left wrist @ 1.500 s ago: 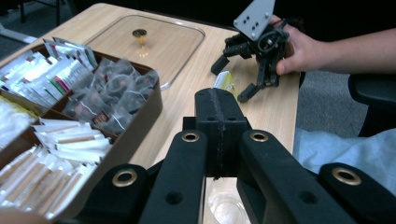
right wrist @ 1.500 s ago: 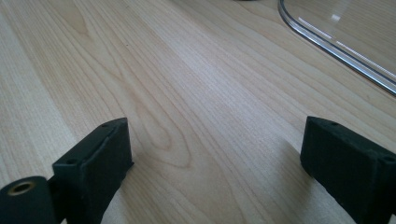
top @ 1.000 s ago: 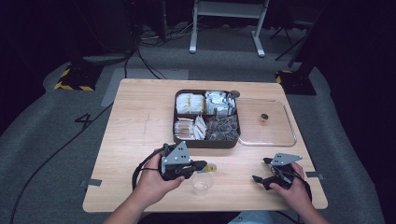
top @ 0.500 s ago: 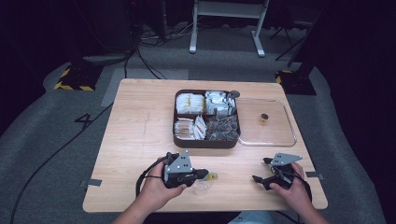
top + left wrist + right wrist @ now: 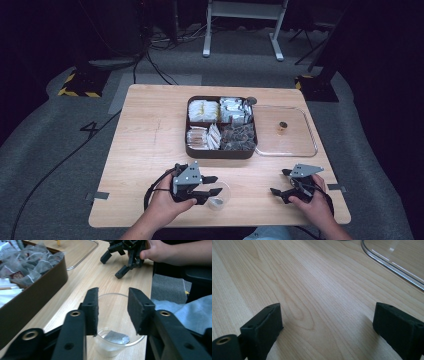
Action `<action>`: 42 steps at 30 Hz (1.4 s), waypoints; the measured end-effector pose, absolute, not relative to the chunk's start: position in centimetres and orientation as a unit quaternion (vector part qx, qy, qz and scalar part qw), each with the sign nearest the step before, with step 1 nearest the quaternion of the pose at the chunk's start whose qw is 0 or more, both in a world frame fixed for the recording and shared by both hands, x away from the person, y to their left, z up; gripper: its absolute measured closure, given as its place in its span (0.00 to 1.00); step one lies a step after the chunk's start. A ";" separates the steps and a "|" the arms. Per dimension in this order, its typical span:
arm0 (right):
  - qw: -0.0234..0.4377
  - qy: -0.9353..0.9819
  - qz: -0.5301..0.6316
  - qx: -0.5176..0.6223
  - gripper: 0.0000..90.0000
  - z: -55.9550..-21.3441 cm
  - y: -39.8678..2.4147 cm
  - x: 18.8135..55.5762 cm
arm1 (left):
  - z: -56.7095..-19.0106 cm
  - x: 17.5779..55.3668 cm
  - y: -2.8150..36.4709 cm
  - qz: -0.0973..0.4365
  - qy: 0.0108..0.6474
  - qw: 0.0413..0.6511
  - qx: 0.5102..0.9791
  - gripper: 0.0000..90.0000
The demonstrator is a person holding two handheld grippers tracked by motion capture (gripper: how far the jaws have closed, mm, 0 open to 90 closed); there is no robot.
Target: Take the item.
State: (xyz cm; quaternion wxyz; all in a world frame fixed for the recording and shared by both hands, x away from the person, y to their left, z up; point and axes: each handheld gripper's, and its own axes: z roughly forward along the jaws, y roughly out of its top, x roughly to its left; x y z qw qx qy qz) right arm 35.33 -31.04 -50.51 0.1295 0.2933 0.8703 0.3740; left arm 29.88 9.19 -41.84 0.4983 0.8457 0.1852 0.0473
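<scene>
The table (image 5: 150, 150) takes up the middle of the high view, pale wood with dark floor around it. Just above its centre sits the brown box (image 5: 221, 151), split into four compartments full of packets and tea bags; in the left gripper view its wall runs down the left edge (image 5: 32, 297). Touching the box on its right is a clear lid (image 5: 300, 150), lying flat, with a small dark knob near its upper middle; its rim crosses the upper right corner of the right gripper view (image 5: 392, 265).

At lower centre of the high view the left gripper (image 5: 212, 186) is held low over the table, and its jaws have just been opening. They stand apart on either side of a clear cup (image 5: 219, 195), upright on the table just right of the hand. In the left gripper view the cup (image 5: 117, 315) rises between the two pads, which are close to its wall but not pressing on it. A grey tea bag (image 5: 116, 337) lies flat in the bottom of the cup.

At lower right of the high view the right gripper (image 5: 280, 182) rests near the table edge, well apart from the cup. Its jaws are spread wide in the right gripper view (image 5: 327, 325), with bare wood between them.
</scene>
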 end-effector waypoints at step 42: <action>0.129 0.870 0.374 0.294 0.10 -50.5 -31.0 35.3 | -42.8 32.2 20.4 0.184 0.378 0.376 0.826 0.32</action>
